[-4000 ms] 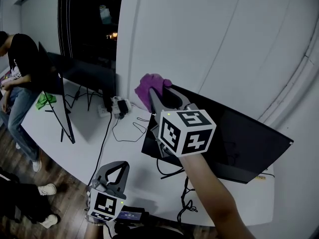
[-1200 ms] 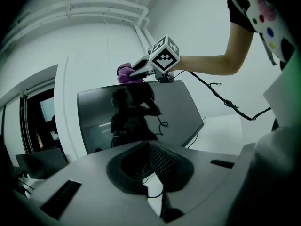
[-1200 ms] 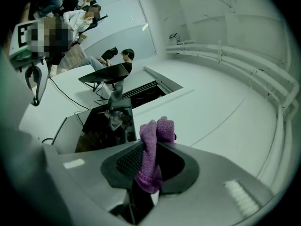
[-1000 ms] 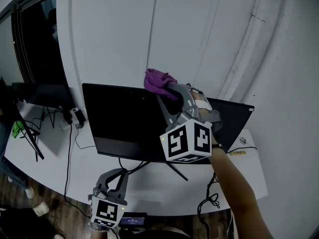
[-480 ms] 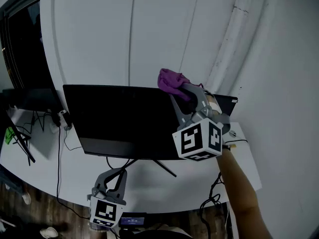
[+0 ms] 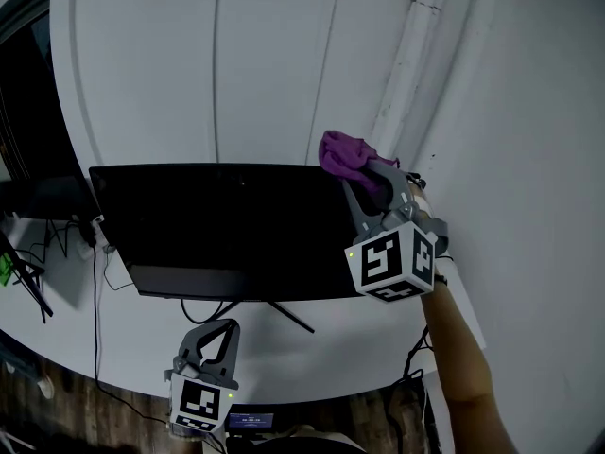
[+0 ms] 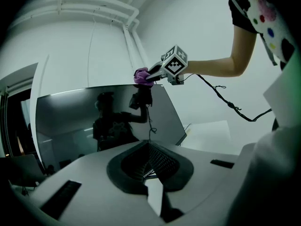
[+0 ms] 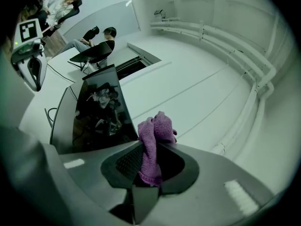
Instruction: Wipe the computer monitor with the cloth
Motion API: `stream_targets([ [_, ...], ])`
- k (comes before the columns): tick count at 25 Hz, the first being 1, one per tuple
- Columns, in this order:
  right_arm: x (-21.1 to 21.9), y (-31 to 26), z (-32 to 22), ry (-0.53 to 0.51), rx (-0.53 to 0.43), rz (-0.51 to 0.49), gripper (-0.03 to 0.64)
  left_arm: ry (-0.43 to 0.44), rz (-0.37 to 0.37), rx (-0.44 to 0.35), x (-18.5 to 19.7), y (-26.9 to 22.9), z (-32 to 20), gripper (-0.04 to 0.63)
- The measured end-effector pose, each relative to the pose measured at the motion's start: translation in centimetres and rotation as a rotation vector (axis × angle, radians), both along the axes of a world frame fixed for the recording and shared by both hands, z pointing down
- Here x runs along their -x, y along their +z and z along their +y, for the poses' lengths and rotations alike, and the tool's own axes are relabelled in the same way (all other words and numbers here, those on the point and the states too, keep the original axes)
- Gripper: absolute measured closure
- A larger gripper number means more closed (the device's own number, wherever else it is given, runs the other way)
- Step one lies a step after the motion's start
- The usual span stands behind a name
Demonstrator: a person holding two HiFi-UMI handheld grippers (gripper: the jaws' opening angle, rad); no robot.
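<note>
cloth [image 6: 342, 152] pinched in right hand-held gripper [image 6: 371, 176], at monitor [image 6: 217, 225] top edge.

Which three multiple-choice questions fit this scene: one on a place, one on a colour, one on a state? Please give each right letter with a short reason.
1. Where at the monitor is the cloth? A. bottom left corner B. top edge, near the right end C. the stand
2. The cloth's colour? A. green B. white C. purple
3. The jaws of the left gripper? A. together, empty B. apart round a cable C. shut on the cloth
1 B: the right gripper holds it there. 2 C: both gripper views show purple. 3 A: its view shows them meeting, nothing between.
</note>
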State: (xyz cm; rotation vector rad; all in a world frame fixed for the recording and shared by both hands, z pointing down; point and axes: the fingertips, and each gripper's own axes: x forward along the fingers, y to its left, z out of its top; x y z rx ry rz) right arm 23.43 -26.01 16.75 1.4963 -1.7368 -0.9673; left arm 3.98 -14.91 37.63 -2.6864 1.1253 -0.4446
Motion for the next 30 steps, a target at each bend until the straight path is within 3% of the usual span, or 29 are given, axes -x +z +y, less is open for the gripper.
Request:
stream_targets([
  [18,-13.0,-0.1,3.0,0.157,0.027,-0.148,0.526,0.045,-0.003,0.002,-5.1,-0.2,1.1,0.589],
  [25,-14.3,-0.4,3.7,0.147,0.006,-0.249,0.526,0.048,-0.013,0.002,-5.5,-0.2,1.4,0.589],
  [30,-11.8,-0.9,5.9,0.042,-0.059,-0.314,0.526,0.029,-0.007,0.0,-4.9,-0.7,1.5,0.589],
])
